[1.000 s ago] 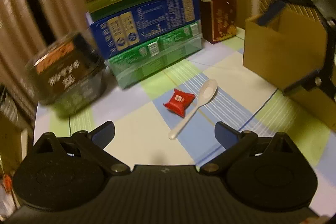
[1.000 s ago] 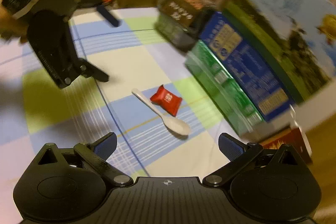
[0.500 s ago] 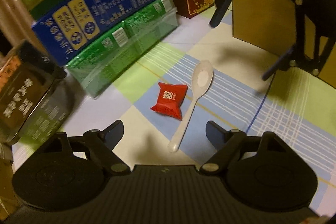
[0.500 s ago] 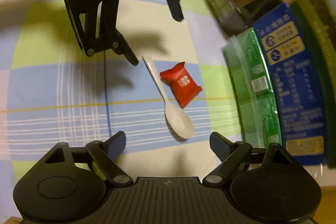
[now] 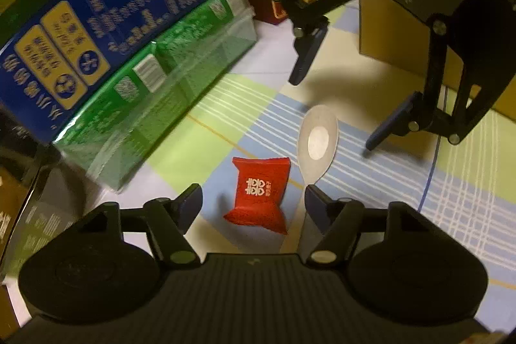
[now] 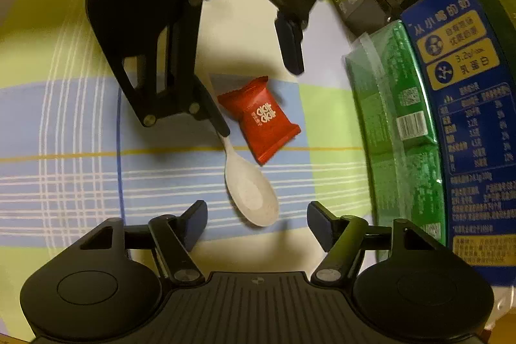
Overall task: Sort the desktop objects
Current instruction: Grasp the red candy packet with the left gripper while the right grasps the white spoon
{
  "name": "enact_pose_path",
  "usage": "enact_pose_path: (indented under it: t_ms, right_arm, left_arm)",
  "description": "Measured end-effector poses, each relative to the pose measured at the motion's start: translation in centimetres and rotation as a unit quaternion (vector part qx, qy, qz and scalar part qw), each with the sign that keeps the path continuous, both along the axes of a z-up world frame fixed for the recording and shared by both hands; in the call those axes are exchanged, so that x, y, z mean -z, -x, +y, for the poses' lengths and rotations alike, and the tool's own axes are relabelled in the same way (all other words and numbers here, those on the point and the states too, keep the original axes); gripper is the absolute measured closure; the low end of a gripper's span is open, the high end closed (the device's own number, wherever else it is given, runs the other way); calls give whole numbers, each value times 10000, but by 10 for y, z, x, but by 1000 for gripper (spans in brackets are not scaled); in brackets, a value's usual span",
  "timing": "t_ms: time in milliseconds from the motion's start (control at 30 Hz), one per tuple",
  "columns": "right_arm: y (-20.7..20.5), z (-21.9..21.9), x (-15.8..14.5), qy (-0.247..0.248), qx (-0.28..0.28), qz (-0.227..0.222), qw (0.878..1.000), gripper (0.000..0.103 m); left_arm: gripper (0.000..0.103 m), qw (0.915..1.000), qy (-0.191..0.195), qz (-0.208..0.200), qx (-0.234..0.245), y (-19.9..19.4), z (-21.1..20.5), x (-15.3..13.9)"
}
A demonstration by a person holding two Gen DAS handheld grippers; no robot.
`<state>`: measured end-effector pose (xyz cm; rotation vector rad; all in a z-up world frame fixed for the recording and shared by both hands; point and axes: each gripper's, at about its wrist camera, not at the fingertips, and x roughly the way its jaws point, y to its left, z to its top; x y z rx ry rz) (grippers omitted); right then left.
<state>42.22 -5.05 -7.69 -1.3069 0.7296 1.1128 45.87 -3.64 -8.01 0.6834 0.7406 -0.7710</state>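
Red sachet (image 5: 259, 194) lies on the worktop (image 6: 64, 131) straight ahead between my left tongs (image 5: 253, 203), spread wide and empty. The white spoon (image 6: 250, 189), its handle running away from me, sits between my right tongs (image 6: 256, 223), also wide, empty.

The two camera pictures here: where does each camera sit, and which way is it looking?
Left wrist: sits on the left gripper, looking down at the red packet between its open fingers; the right gripper hangs opposite.
Right wrist: sits on the right gripper, looking down at the spoon; the left gripper faces it, astride the packet.
Shared: packet, spoon, checked tablecloth, green box, blue box.
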Motion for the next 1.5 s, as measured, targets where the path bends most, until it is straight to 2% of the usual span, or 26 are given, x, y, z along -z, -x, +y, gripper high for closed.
enact_pose_path:
  t_ms: [200, 433, 533, 600, 733, 1000, 1233, 1400, 1467, 1500]
  right_arm:
    - [-6, 6, 4, 13, -90, 15, 10000, 45]
    - [-9, 15, 15, 131, -150, 156, 9997, 50]
    - [-10, 15, 17, 116, -152, 227, 9996, 53]
    - [-11, 15, 17, 94, -114, 286, 9995, 56]
    - [-12, 17, 17, 140, -27, 421, 9990, 67]
    - [-3, 17, 13, 324, 291, 617, 9971, 70]
    - [25, 10, 9, 532, 950, 1022, 9888, 72]
    - [55, -3, 5, 350, 1906, 1432, 9705, 72]
    - [71, -9, 2, 260, 2223, 1510, 9629, 72]
    - [77, -13, -1, 126, 2508, 1549, 9555, 72]
  left_arm:
    - [55, 9999, -33, 83, 133, -7, -4, 7]
    - [64, 9994, -88, 181, 266, -10, -5, 15]
    - [74, 9994, -58, 205, 273, -12, -3, 16]
    - [75, 9994, -44, 214, 281, -13, -2, 17]
    - [77, 9993, -6, 262, 268, -15, -1, 19]
    - [79, 9993, -30, 367, 116, -9, 11, 20]
    - [80, 9981, 52, 525, -332, 13, 31, 16]
    - [80, 9957, 125, 601, -692, 50, 50, 12]
    - [80, 9936, 264, 674, -869, 68, 58, 11]
    - [80, 9925, 322, 686, -955, 79, 62, 9]
